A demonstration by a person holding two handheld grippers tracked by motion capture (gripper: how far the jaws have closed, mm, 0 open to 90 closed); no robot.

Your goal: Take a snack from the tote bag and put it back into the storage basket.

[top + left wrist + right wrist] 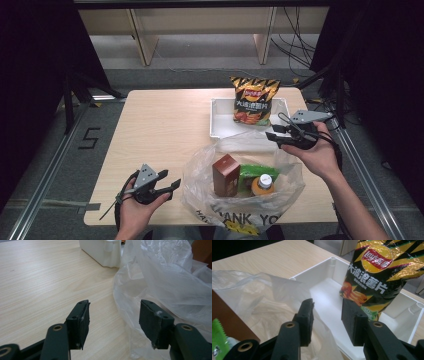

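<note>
Chips (254, 100) stand upright in the white tray (216, 119), leaning toward its far wall, just beyond the plastic bag (240, 200); that bag is the landmark here. The right gripper (278, 135) hovers at the bag's far right rim, between bag and tray, jaws partly apart with nothing pressed between them; in the right gripper view they point at the lower part of the chip packet, with the bag's clear film lying under them. Judging from that aim, the packet is the thing being worked on, either next to go into the bag or just set out of it. Inside the bag sit a brown carton (225, 174), a green packet (256, 173) and a bottle (263, 184). The left gripper (172, 190) rests at the bag's left edge, jaws apart and empty, likely waiting to steady the film.
</note>
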